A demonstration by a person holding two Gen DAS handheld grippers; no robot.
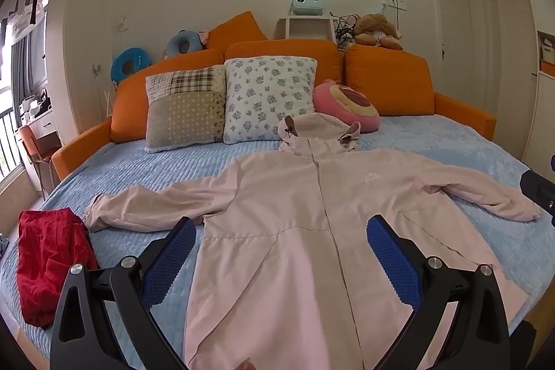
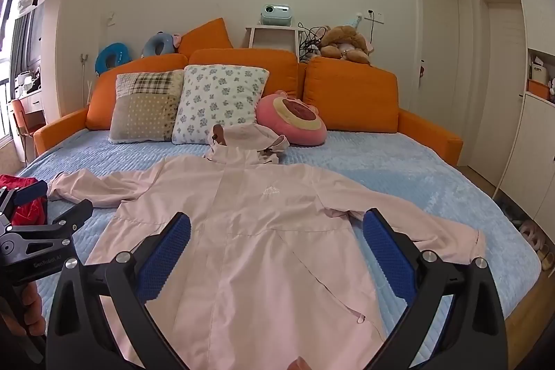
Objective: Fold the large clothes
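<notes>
A: We held the left gripper (image 1: 281, 231) low over the hem end of the pink jacket (image 1: 298, 231), its blue pads (image 1: 173, 252) spread wide with nothing between them. The right gripper (image 2: 277, 227) hung the same way, gaping and empty, above the jacket's lower front.

B: And the jacket itself?

A: It lay face up and zipped on the blue bedspread (image 1: 173, 162), hem toward us, hood (image 1: 319, 130) toward the pillows. The left sleeve (image 1: 145, 207) ran out toward a crumpled red garment (image 1: 48, 266) near the bed's edge; the right sleeve (image 2: 423, 231) angled away over bare quilt.

B: So no fold had been started?

A: None that we could see. Our judgement was that the sleeves came first: each gripper should pinch near a cuff, taking both layers of fabric, and carry it across the chest without dragging the body out of square.

B: Any hazard?

A: The shell looked slick, so a shallow pinch might slip. We also thought the left sleeve should be lifted clear of the red garment rather than swept across it.

B: Beyond the jacket?

A: A floral pillow (image 1: 269, 99) and a pink round cushion (image 1: 347, 110) sat just past the hood, against the orange sofa back (image 1: 388, 78).
</notes>
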